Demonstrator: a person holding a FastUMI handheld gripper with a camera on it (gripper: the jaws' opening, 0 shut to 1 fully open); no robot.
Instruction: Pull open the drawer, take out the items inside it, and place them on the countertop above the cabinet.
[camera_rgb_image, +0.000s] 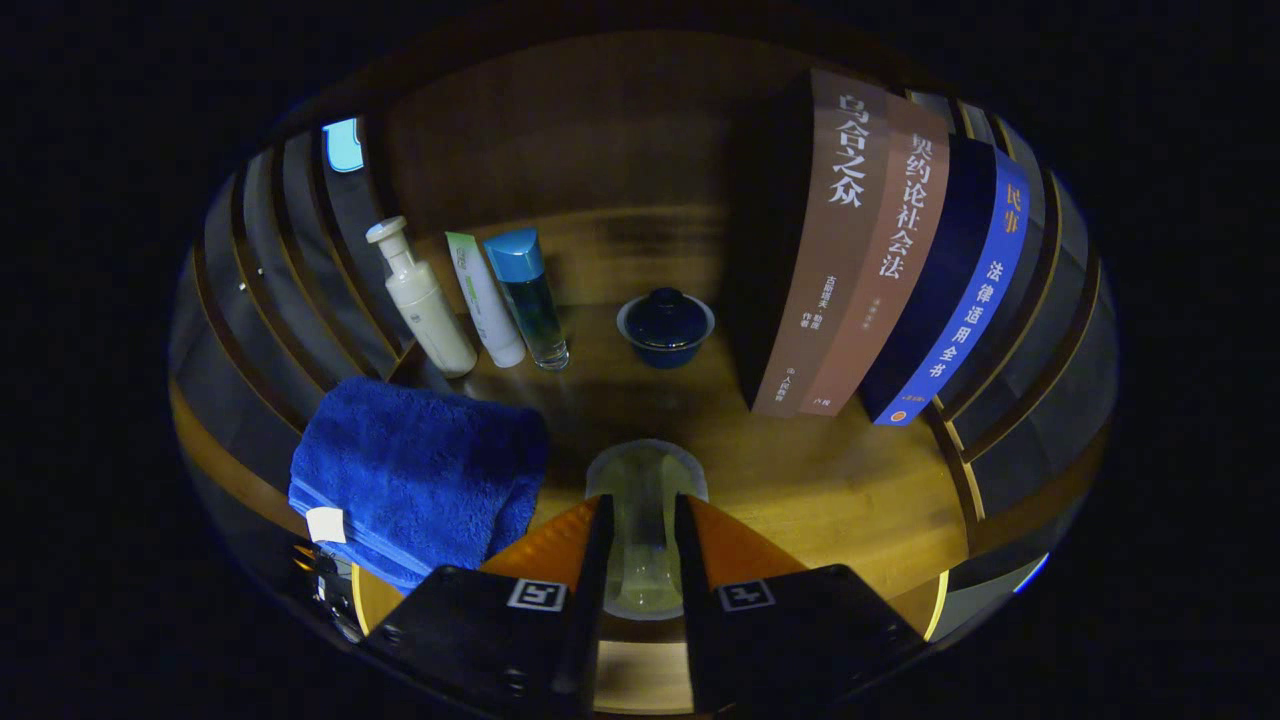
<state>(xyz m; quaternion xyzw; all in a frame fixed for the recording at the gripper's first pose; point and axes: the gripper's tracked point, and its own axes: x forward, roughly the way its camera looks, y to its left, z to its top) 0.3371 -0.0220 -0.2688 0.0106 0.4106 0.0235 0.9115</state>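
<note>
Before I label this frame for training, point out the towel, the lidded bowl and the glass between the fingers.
towel (425, 470), gripper view, middle of the folded top
lidded bowl (665, 330), gripper view, front wall below the lid
glass (643, 520), gripper view, clear side wall between the fingers

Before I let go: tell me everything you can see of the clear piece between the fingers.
The clear container looks like see-through plastic or glass, rounded at its far end, with a pale yellowish tint near its base. It lies lengthwise between the gripper's two fingers, which press on both its sides. It sits low over the wooden countertop, beside the folded blue towel. Whether it rests on the wood is unclear.
</note>
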